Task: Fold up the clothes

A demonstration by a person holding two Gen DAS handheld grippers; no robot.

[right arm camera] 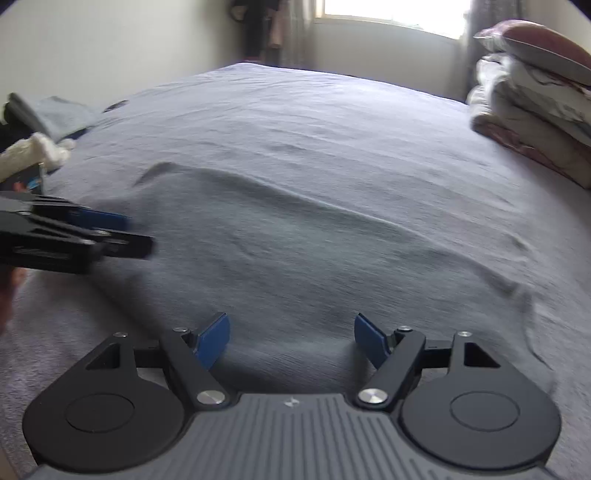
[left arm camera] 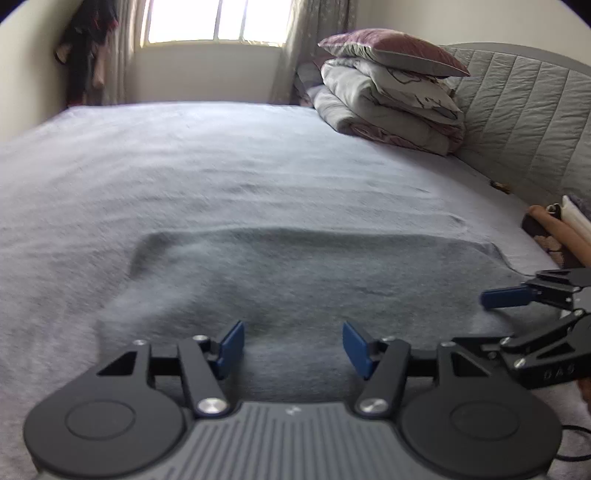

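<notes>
A grey garment (left arm camera: 295,273) lies flat on the grey bed, folded into a wide rectangle; it also shows in the right wrist view (right arm camera: 295,236). My left gripper (left arm camera: 293,345) is open and empty, just above the garment's near edge. My right gripper (right arm camera: 291,339) is open and empty, also over the near edge. The right gripper shows at the right of the left wrist view (left arm camera: 517,306), and the left gripper at the left of the right wrist view (right arm camera: 110,230).
A stack of folded bedding and a pillow (left arm camera: 391,88) sits by the padded headboard (left arm camera: 524,122). Clothes lie at the bed's left side (right arm camera: 40,125) and more items at the right (left arm camera: 554,229). A window (left arm camera: 218,22) is behind the bed.
</notes>
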